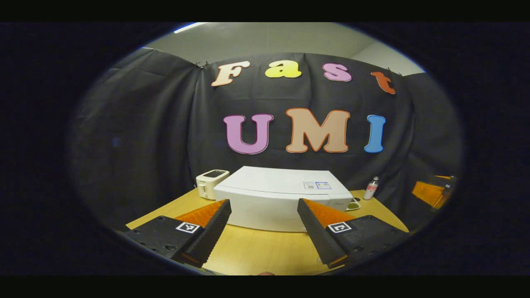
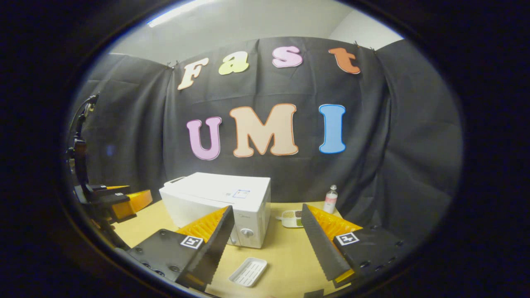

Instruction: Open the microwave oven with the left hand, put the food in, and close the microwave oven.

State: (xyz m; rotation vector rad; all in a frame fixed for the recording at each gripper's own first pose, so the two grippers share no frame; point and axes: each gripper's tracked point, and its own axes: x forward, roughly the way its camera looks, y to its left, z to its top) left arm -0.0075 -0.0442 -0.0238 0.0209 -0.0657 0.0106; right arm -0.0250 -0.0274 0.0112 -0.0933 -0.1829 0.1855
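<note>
Both tongs hang spread and empty above the desk (image 2: 285,252). The left tongs (image 1: 263,231) face the closed white microwave (image 1: 281,198), near but not touching. The right tongs (image 2: 267,242) hover over a small white tray (image 2: 248,272); a dish of food (image 2: 292,218) sits beside the microwave. Opening has not begun; next, the left tongs must reach the door.

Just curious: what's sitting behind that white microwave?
Behind the microwave, at its left, stands a white toaster; its lower part is hidden by the microwave. Past that is the black cloth wall.
</note>
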